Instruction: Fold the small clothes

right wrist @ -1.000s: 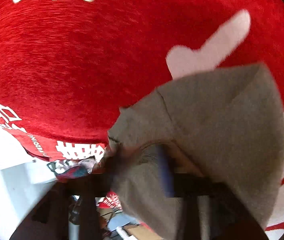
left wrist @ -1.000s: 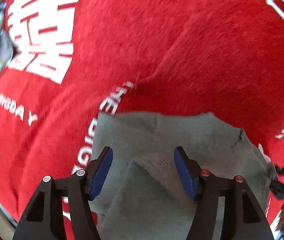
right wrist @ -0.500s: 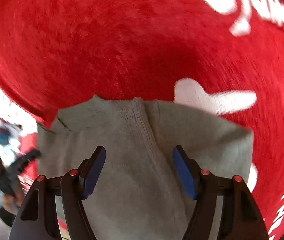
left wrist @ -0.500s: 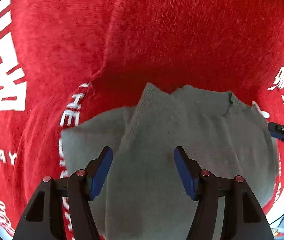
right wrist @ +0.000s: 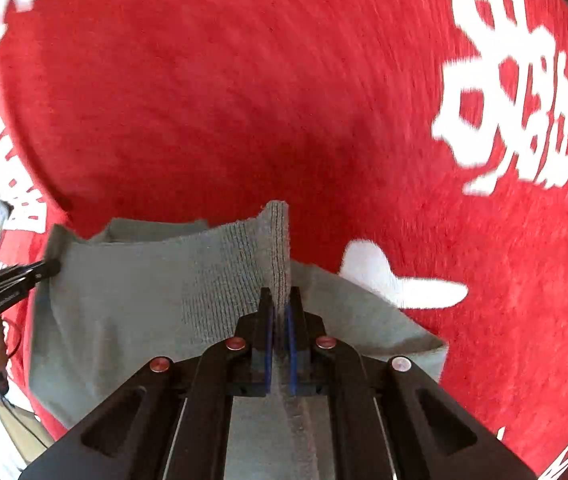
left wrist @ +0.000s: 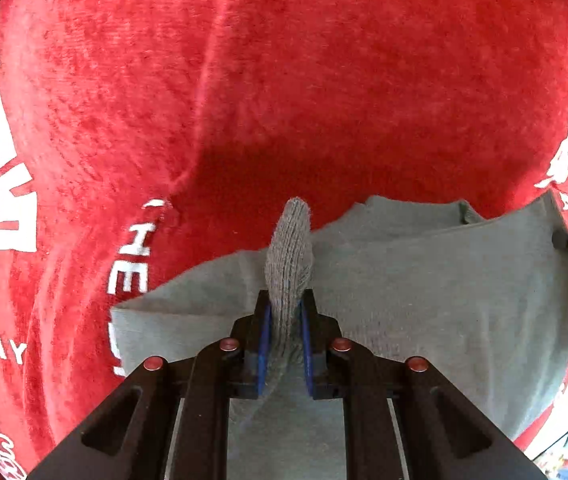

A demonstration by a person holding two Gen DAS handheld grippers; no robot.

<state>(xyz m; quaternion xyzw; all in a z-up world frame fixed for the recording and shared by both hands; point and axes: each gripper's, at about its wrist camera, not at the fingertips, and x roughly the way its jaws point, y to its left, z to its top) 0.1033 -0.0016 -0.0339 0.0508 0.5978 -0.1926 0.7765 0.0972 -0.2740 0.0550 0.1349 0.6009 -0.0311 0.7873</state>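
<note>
While both grippers — left (left wrist: 286,312), right (right wrist: 280,308) — pinch it, grey garment (left wrist: 444,280) sags.

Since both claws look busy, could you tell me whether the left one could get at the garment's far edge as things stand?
Probably not without letting go: the left claw is shut on a ribbed fold of the grey garment. Nothing lies across the far edge.

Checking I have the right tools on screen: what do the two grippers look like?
Both match. The left gripper and right gripper have matte black angular plastic linkage arms with triangular cutouts, blue pads inside the fingers, and four round reddish-silver pivot pins apiece. No cables, markings or sleeves show on them.
</note>
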